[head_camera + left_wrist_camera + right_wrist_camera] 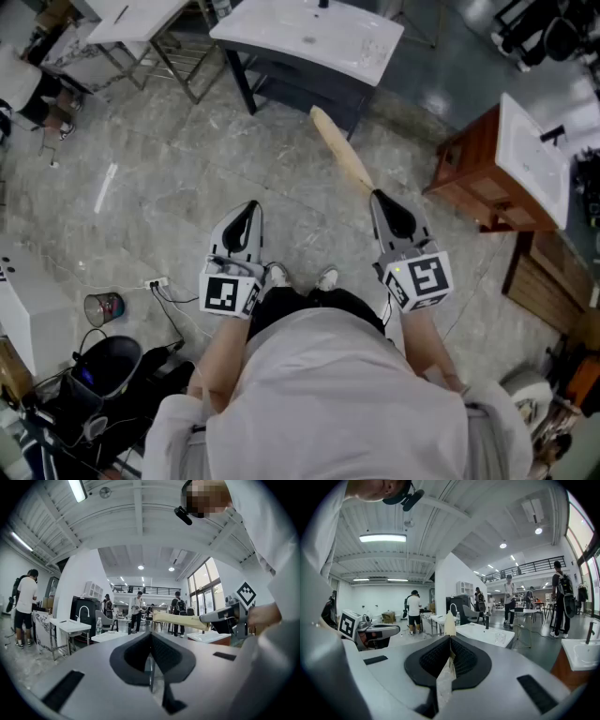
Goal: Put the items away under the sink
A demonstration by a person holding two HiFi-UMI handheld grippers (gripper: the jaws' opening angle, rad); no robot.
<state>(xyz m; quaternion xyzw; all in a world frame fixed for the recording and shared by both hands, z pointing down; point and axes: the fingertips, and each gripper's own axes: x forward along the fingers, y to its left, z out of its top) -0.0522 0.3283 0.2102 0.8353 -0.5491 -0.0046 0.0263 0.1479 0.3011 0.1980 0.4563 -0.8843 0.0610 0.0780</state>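
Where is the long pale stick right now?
In the head view, the long pale stick juts from the right hand-held gripper toward the white sink cabinet ahead.

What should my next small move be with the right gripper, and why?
Probably carry it forward toward the dark cabinet under the white sink. The right gripper is shut on a long pale wooden stick whose far end points that way, but a stretch of floor separates them. The left gripper is shut and empty.
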